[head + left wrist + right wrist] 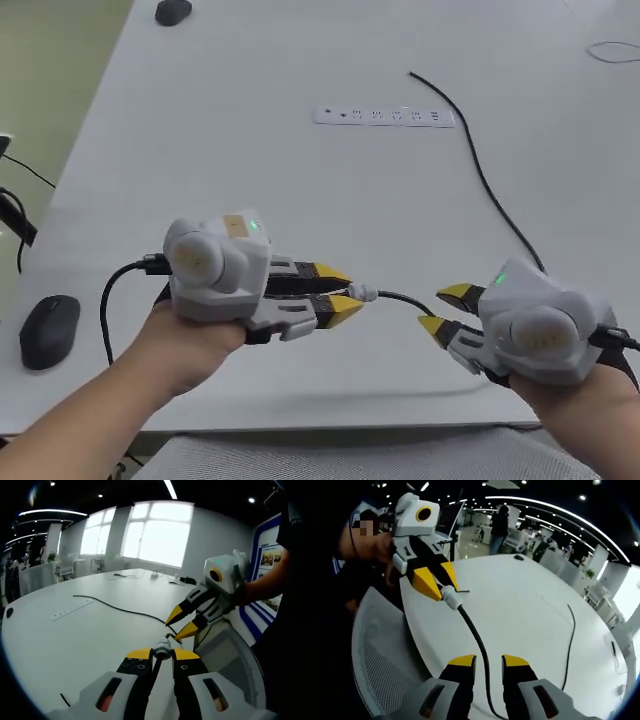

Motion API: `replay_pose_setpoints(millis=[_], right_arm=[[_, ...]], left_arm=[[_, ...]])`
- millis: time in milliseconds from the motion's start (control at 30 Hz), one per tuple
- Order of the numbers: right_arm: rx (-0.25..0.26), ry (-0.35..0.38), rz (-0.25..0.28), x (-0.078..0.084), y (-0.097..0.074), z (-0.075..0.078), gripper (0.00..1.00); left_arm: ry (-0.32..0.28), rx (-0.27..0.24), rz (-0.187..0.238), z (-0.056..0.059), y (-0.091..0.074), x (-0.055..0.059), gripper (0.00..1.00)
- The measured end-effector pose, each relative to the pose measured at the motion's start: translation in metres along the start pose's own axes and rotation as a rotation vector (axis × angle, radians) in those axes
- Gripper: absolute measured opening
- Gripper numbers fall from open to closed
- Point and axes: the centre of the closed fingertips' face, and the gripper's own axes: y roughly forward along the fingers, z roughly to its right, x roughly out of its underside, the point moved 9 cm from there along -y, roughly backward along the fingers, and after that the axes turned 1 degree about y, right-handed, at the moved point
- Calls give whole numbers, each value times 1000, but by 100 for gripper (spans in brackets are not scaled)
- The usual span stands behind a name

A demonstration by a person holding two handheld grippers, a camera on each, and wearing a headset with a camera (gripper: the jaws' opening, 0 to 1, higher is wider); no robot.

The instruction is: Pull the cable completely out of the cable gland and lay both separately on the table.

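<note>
My left gripper (352, 290) is shut on a small white cable gland (362, 293), held just above the table's front edge; the gland (162, 650) sits between its yellow tips. A black cable (400, 298) comes out of the gland and runs right, passing between the fingers of my right gripper (432, 308). That gripper stands open, with its jaws well clear of the cable (477, 640) on both sides. In the right gripper view the left gripper (445, 592) holds the gland (449, 596) at upper left.
A white power strip (383, 117) lies mid-table. A long black cable (480, 170) crosses the right side. One black mouse (48, 330) is at the near left and another (173, 11) at the far edge. A mesh chair (350, 455) is below the table edge.
</note>
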Motion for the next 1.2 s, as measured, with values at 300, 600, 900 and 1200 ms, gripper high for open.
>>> replay_pose_setpoints(millis=[300, 600, 900, 1200], right_arm=[[-44, -188, 16, -23, 7, -16, 17], [-76, -276, 11, -29, 15, -28, 13], [-89, -325, 28, -34, 14, -31, 5], [-86, -343, 35, -34, 15, -30, 1]], left_arm=[[4, 14, -4, 2, -1, 2, 15], [15, 14, -6, 3, 0, 1, 15], [17, 4, -13, 8, -2, 0, 15], [7, 0, -12, 8, -2, 2, 15]])
